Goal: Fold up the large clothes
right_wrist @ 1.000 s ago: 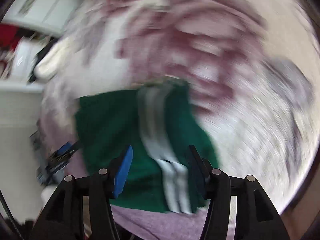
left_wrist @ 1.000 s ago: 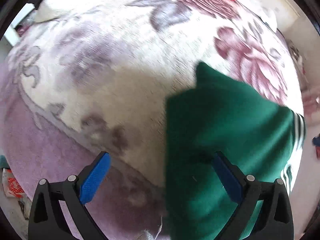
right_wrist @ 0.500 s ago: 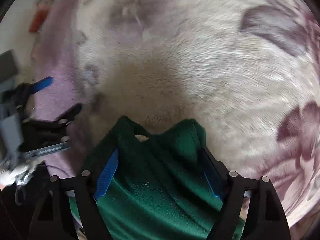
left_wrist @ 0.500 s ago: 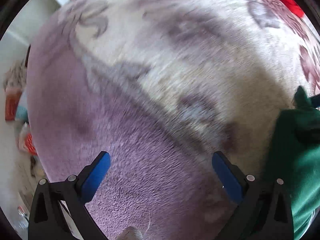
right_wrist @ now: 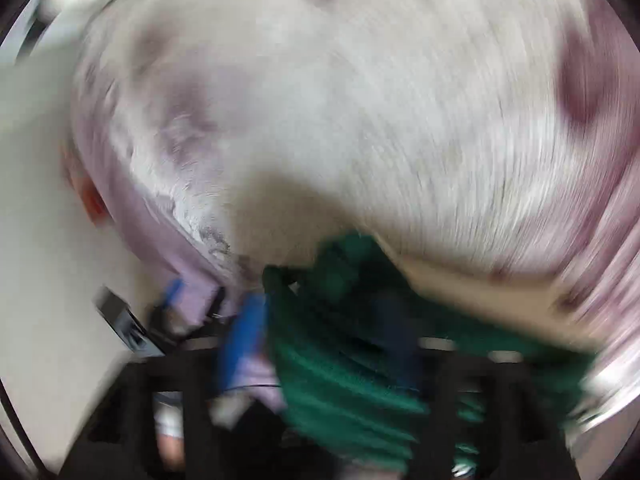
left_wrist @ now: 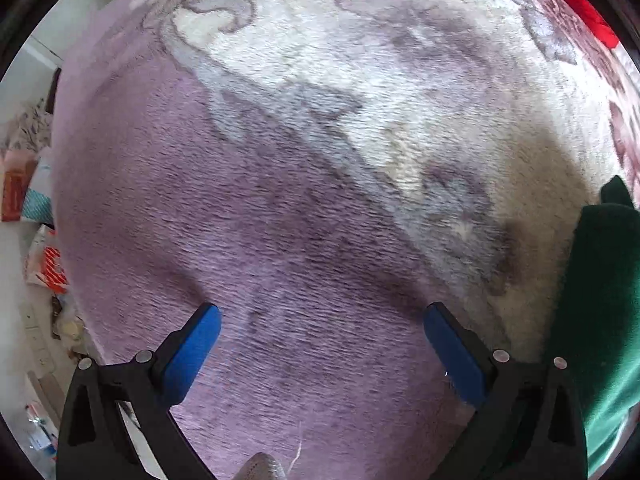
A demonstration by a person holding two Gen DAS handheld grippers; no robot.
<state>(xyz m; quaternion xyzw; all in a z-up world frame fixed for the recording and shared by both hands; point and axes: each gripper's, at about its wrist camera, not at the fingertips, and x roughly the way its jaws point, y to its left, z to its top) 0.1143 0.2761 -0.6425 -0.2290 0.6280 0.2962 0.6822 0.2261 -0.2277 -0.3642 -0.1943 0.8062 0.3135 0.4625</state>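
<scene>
A dark green garment (left_wrist: 600,300) hangs at the right edge of the left wrist view, over a purple and cream floral blanket (left_wrist: 280,200). My left gripper (left_wrist: 320,344) is open and empty above the purple border. In the blurred right wrist view, my right gripper (right_wrist: 320,344) has its blue pads (right_wrist: 244,340) closed around bunched folds of the green garment (right_wrist: 352,360), lifted off the blanket (right_wrist: 360,100). The left gripper (right_wrist: 176,304) shows small at the lower left there.
A red cloth (left_wrist: 576,4) lies at the blanket's far right edge. Clutter and packets (left_wrist: 44,264) sit on the floor left of the bed. A pale wall or floor surface (right_wrist: 48,240) fills the left of the right wrist view.
The right gripper closed on the green garment and is lifting and swinging it. The left gripper swung left off the garment, which slid to its right edge.
</scene>
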